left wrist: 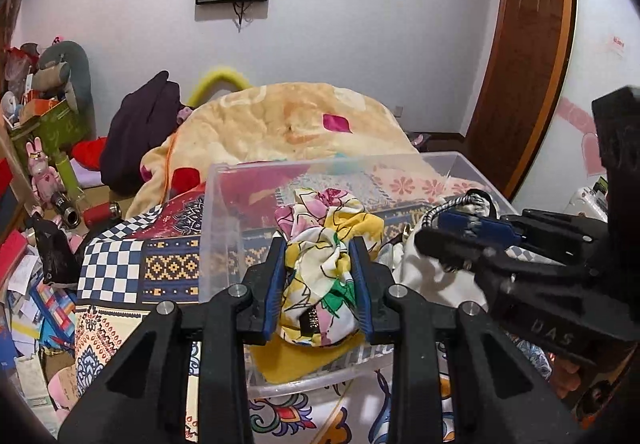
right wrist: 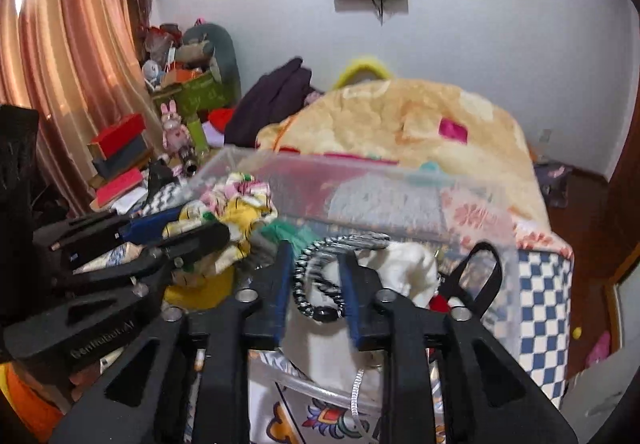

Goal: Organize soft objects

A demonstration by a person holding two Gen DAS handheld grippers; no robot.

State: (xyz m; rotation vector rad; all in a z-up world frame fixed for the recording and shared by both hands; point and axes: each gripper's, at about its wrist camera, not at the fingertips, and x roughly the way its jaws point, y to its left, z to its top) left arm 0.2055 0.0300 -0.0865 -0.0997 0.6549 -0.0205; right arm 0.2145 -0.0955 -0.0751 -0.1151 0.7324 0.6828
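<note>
Left wrist view: left gripper (left wrist: 322, 276) is clamped on a bunched floral cloth (left wrist: 320, 244), yellow/pink/white print, both blue pads pressed into its sides, and the bundle sits over the near half of the clear plastic bin (left wrist: 224, 204). A yellow fabric (left wrist: 292, 360) lies in the bin bottom under it. The bin rests on a patterned bedspread (left wrist: 120, 264) with a rumpled beige blanket (left wrist: 280, 120) behind it. The right gripper (left wrist: 448, 240) comes in from the right over a white fabric item (left wrist: 424, 272) with a black-and-white braided cord (left wrist: 444, 208); from here I cannot tell if it is pinching anything. Right wrist view: blurry, motion smear. Right gripper (right wrist: 316, 284) has the braided cord (right wrist: 308, 284) looped between its fingers, with a gap left to the pads, so it looks parted around the cord and not clamped; the white fabric (right wrist: 404, 268) lies just beyond inside the bin (right wrist: 460, 180), with a black strap (right wrist: 480, 276) to the right. Left gripper (right wrist: 180, 232) shows at left, floral cloth (right wrist: 240, 204) bulging past its tips. Judgement: the step is packing the floral cloth down into the bin. To do it well, lower it fully inside the walls onto the yellow fabric before letting go, keep it bunched so no tail hangs over the rim, and keep the two grippers apart so the cord does not snag.
</note>
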